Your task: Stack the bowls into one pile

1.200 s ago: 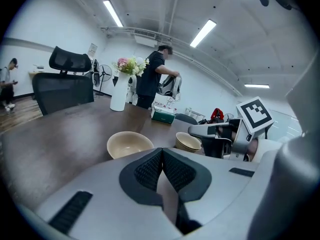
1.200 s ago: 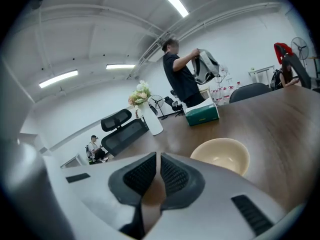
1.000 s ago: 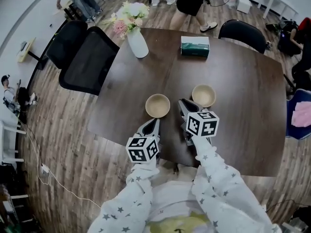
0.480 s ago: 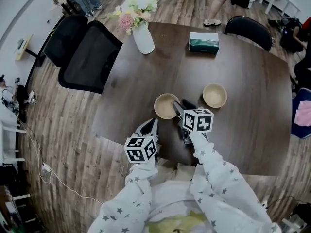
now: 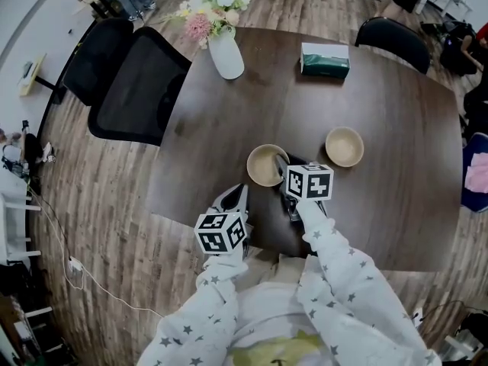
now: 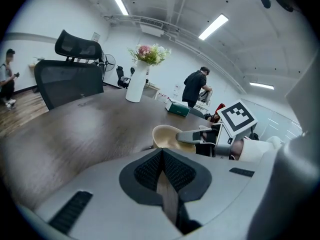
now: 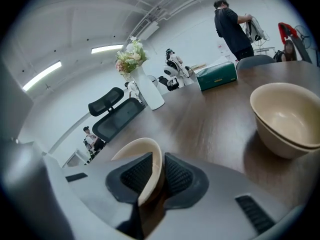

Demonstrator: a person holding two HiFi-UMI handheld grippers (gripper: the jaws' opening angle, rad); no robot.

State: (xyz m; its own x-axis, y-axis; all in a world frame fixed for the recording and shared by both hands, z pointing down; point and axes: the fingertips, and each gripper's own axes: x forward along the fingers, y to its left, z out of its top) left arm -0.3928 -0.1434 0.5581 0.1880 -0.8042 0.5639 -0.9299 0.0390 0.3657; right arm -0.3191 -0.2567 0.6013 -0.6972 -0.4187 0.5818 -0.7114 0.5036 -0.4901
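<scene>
Pale sleeves (image 5: 339,277) sprinkled with small dark stars, at the near edge of the table (image 5: 381,97); grey moulded left gripper (image 5: 242,192) and right gripper (image 5: 282,166), each bearing a white cube (image 5: 223,232) with black square markers; black ribbed pads (image 6: 149,172).

Ahead of the grey left hand-held gripper (image 5: 241,193), its cube black-and-white patterned: a cream round bowl (image 5: 264,168), a second cream bowl (image 5: 344,146), a dark brown wood-grain counter (image 5: 381,90). The sleeves (image 5: 347,280) are white with grey stars.
</scene>
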